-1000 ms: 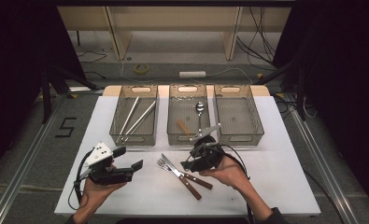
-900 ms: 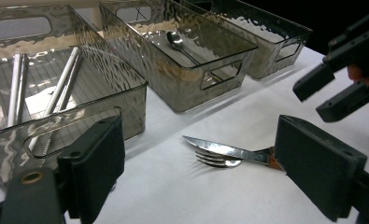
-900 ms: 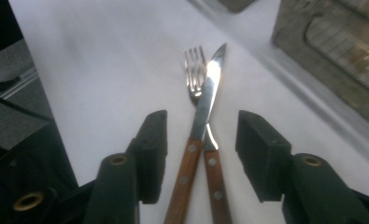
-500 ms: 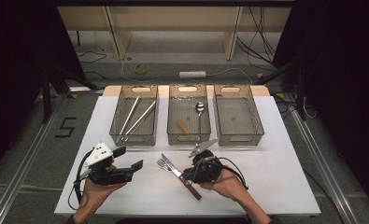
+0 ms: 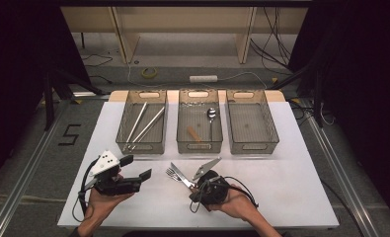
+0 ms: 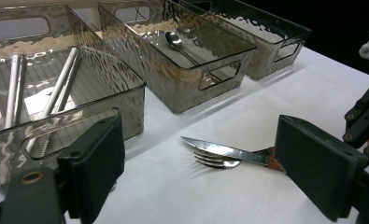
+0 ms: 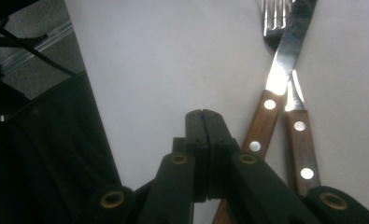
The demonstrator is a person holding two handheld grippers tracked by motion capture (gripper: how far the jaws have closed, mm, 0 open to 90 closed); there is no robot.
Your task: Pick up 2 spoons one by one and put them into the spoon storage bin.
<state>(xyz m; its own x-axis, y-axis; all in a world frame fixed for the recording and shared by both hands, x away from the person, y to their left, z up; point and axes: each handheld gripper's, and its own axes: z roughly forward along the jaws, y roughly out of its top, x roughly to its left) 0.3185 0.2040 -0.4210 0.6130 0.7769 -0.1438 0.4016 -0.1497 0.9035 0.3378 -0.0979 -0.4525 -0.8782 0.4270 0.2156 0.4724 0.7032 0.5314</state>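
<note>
- Right gripper view: the right gripper [image 7: 203, 122] has just been closing and now has its jaws pressed together on nothing, with the knife [image 7: 276, 88] and fork [image 7: 292, 100] just beside them, handles crossing.
- Both long axes run on away from the jaws, tips pointing towards the middle bin [image 5: 199, 143].
- High view puts the cutlery in front of the middle bin, under the right gripper [image 5: 198, 187]; the left gripper [image 5: 138, 173], jaws wide apart and empty, sits farther off.
- Left gripper view alone shows the knife blade lying over the fork tines.
</note>
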